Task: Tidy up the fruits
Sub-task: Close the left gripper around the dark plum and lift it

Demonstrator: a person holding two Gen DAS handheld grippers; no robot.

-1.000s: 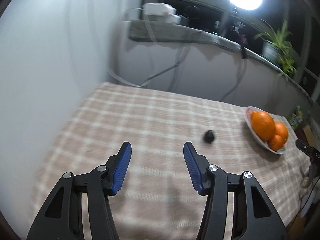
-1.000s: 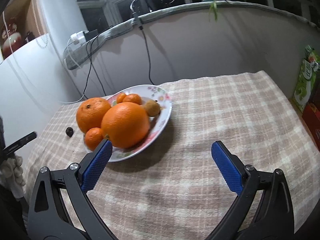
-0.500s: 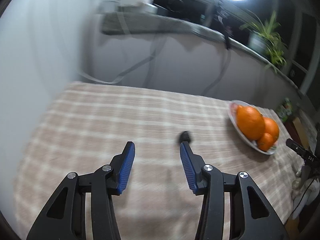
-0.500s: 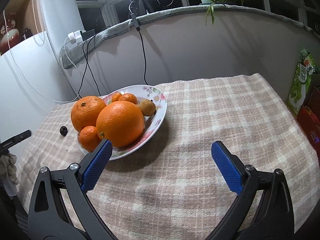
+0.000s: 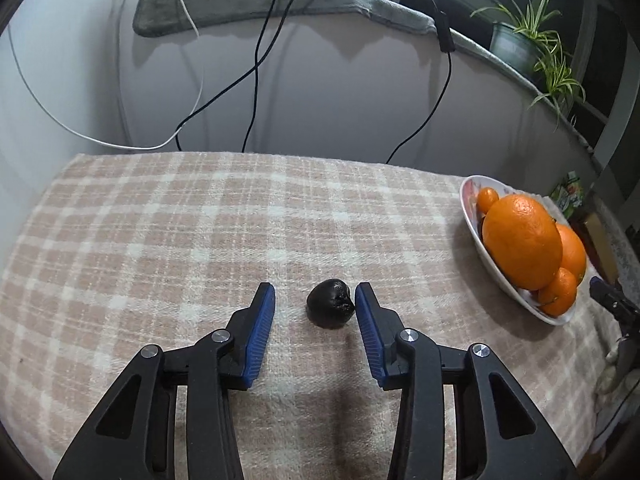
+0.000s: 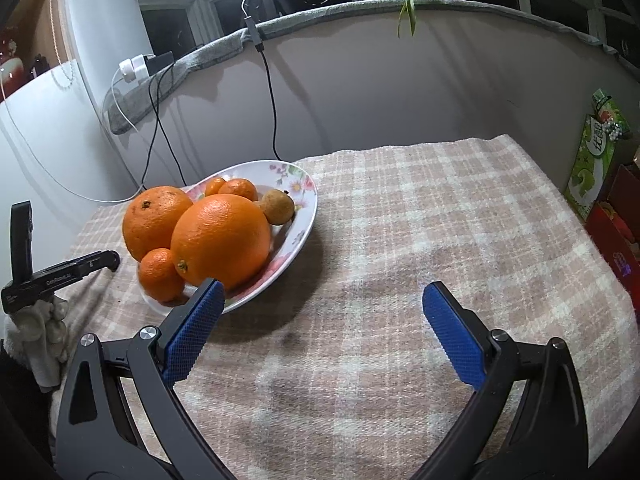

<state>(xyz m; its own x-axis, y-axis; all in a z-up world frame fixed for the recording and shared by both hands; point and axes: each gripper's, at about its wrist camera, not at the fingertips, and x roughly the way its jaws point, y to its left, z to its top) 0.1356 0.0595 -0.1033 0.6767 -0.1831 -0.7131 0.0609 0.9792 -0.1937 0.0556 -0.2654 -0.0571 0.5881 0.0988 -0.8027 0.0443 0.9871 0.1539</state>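
Observation:
A small dark wrinkled fruit point(image 5: 330, 308) lies on the plaid tablecloth point(image 5: 200, 240). My left gripper point(image 5: 315, 300) is open with the fruit between its blue pads, nearer the right pad; no grip shows. A white flowered plate point(image 6: 298, 208) holds two large oranges point(image 6: 222, 238), several small tangerines point(image 6: 160, 274) and a small brown fruit point(image 6: 277, 207). The plate also shows in the left wrist view point(image 5: 472, 216), at the right. My right gripper point(image 6: 320, 300) is open and empty, just in front of the plate.
Cables point(image 5: 256, 68) hang down the wall behind the table. A potted plant point(image 5: 524, 36) stands on the sill. A green carton point(image 6: 596, 160) and red boxes point(image 6: 616, 236) stand off the table's right edge. The left gripper's body point(image 6: 52, 276) shows beside the plate.
My left gripper has moved forward and to the right, so the dark fruit now sits between its pads. The right gripper has barely moved.

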